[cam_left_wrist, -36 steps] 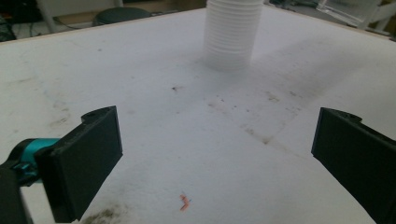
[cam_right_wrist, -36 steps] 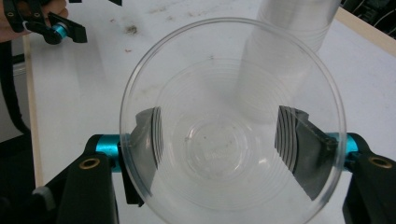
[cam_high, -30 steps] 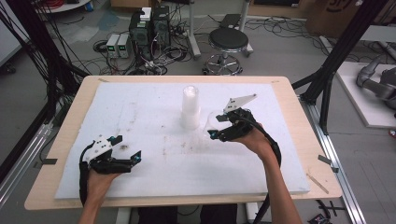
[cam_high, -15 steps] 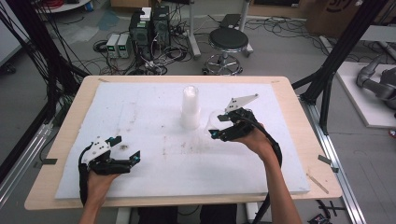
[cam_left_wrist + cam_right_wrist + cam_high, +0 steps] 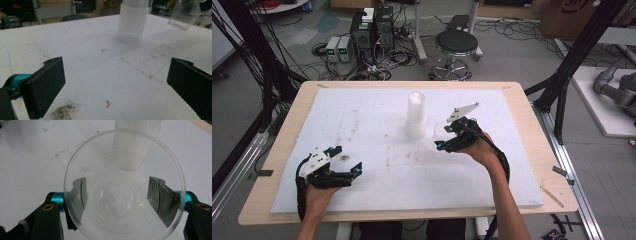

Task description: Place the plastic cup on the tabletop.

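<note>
A clear cup (image 5: 124, 192) is clamped between the jaws of the right gripper (image 5: 451, 136), one pad pressed on each side of its wall. In the right gripper view the cup's open mouth is turned toward the camera, so its rim, ribbed wall and base are seen from inside, and both pads (image 5: 160, 198) are seen through the plastic. From the high view little of that is made out: the cup (image 5: 441, 131) is a faint pale shape at the gripper's tip, just beside the stack (image 5: 416, 115) of cups and apart from it.

In the left gripper view the held cup (image 5: 183, 15) is seen from the side at the top right, tilted and lifted off the foam sheet (image 5: 100, 65), with the stack (image 5: 132, 20) standing upright on the sheet to its left. The separate rims of the stacked cups are told apart there; in the high view the stack is seen as one white column near the far middle of the sheet (image 5: 377, 130).

The left gripper (image 5: 342, 162) is held low over the near left part of the sheet with its jaws spread wide and nothing between them. A dark smudge (image 5: 63, 112) and a small red scrap (image 5: 108, 103) on the sheet are shown between its jaws in its own view. The table (image 5: 539, 150) edge is seen around the sheet in the high view.
</note>
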Tool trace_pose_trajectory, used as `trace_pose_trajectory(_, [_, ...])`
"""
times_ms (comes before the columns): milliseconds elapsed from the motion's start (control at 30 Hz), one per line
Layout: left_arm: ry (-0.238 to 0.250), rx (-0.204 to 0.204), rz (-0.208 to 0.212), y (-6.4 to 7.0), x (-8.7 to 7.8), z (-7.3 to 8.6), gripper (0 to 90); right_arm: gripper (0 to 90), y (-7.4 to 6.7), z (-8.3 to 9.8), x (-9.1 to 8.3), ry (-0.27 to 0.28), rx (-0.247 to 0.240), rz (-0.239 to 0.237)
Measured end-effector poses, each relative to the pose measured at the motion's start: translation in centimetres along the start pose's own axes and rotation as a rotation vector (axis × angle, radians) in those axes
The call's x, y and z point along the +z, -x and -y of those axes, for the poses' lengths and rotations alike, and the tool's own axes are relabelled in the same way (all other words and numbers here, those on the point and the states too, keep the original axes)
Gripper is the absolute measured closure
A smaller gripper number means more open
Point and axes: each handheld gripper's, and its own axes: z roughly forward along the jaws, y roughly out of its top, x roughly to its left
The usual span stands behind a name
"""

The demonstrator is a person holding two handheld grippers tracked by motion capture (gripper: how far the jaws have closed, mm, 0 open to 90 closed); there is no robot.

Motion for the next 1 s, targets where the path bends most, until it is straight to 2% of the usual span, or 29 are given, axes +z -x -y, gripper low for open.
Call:
trace_pose_trajectory(233, [0.002,-0.006,-0.001,-0.1,0.0,0.0,1.8,32.9,0.4,0.2,1.4,-0.056,0.0,0.027])
trace_pose_trajectory(333, [0.002,-0.007,0.0,-0.1,0.0,0.0,1.8,32.9,0.8,0.3,1.8,-0.085,0.014,0.055])
trace_pose_trajectory(533, [0.004,-0.007,0.002,-0.1,0.0,0.0,1.8,32.9,1.3,1.0,2.8,-0.113,0.046,0.066])
trace_pose_trajectory(633, [0.004,-0.005,0.002,-0.1,0.0,0.0,1.8,32.9,1.3,1.2,3.3,-0.135,0.043,0.077])
trace_pose_trajectory(1000, [0.001,-0.008,0.001,0.0,0.0,0.0,1.8,33.0,1.9,1.8,3.8,-0.107,0.074,0.081])
